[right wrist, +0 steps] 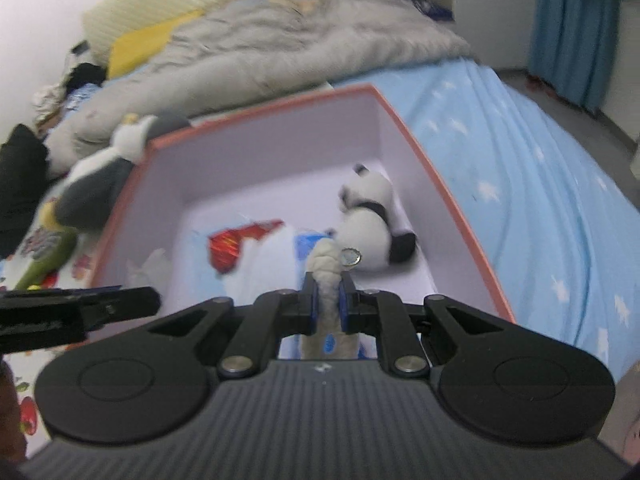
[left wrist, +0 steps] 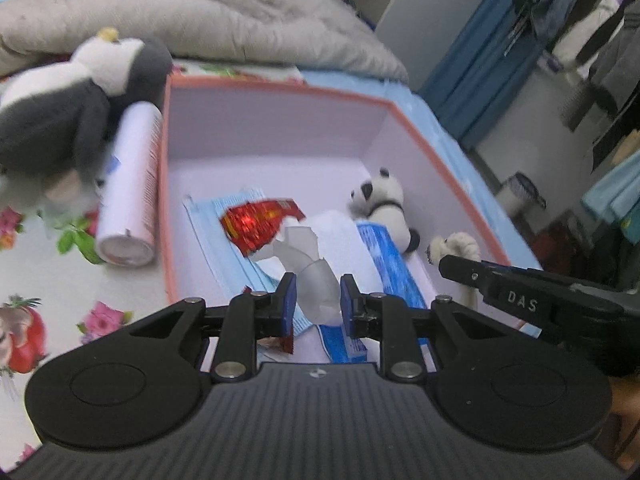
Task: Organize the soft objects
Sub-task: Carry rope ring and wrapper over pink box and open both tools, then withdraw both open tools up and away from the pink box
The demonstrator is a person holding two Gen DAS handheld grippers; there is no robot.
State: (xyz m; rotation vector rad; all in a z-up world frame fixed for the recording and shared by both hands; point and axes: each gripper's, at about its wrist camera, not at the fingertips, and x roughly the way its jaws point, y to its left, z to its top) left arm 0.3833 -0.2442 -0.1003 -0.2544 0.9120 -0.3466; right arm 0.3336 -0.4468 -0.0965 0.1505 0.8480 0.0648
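A pink-rimmed box (left wrist: 276, 90) with a white inside sits on the bed. In it lie blue face masks (left wrist: 216, 236), a red foil packet (left wrist: 256, 226), a white cloth (left wrist: 344, 240), a blue packet (left wrist: 384, 264) and a small panda plush (left wrist: 384, 204). My left gripper (left wrist: 318, 284) hangs over the box's near side, shut on a translucent white soft piece (left wrist: 310, 268). My right gripper (right wrist: 328, 284) is shut on a cream fuzzy rope toy (right wrist: 326, 268) with a metal ring, just in front of the panda plush (right wrist: 368, 220). The two grippers are side by side over the box (right wrist: 448, 200).
A big grey-and-white plush (left wrist: 68, 112) and a white spray can (left wrist: 132, 188) lie outside the box's left wall on a flowered sheet. A rumpled grey duvet (left wrist: 208, 12) fills the bed behind. The blue starred sheet (right wrist: 540, 184) drops off at the right.
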